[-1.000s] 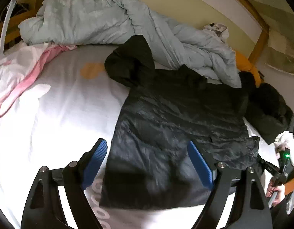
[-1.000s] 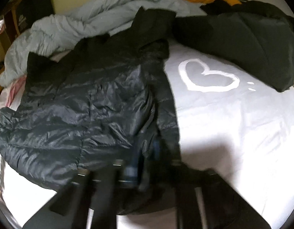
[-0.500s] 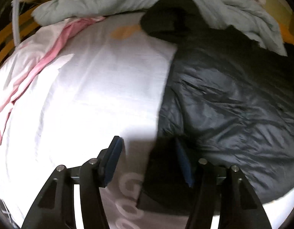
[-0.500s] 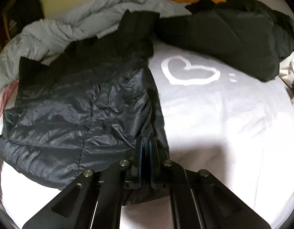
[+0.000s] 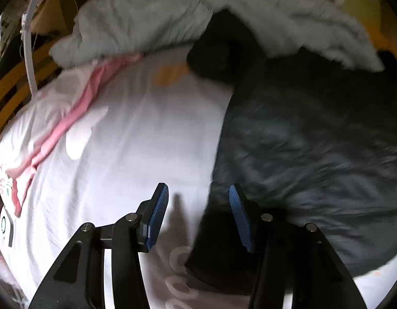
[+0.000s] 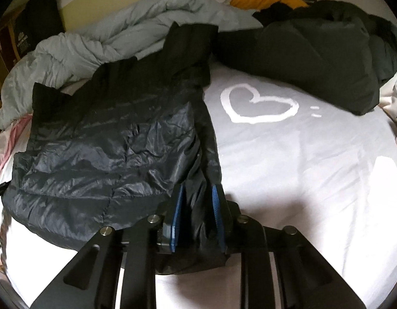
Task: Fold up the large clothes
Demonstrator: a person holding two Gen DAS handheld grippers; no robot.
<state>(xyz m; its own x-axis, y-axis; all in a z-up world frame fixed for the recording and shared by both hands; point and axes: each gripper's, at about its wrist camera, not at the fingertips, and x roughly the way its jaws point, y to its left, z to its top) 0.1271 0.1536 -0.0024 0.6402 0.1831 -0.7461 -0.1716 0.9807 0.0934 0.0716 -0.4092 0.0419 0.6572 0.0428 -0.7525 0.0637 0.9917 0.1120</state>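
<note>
A: What do we see of the left gripper (image 5: pixel 198 216)?
B: Black angular arms, round silver screws at the joints, ribbed blue pads (image 5: pixel 157 213).
A: And the right gripper (image 6: pixel 198 216)?
B: We see the same: black frame, silver screws, ribbed blue pads (image 6: pixel 216 213).

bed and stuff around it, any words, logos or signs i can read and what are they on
No word can be read.
White heart outline: a drawn sign on the bed sheet.
Pale round letters on the sheet by the left gripper: partly hidden, unreadable.
Logo with text on the dark bag: too small.
</note>
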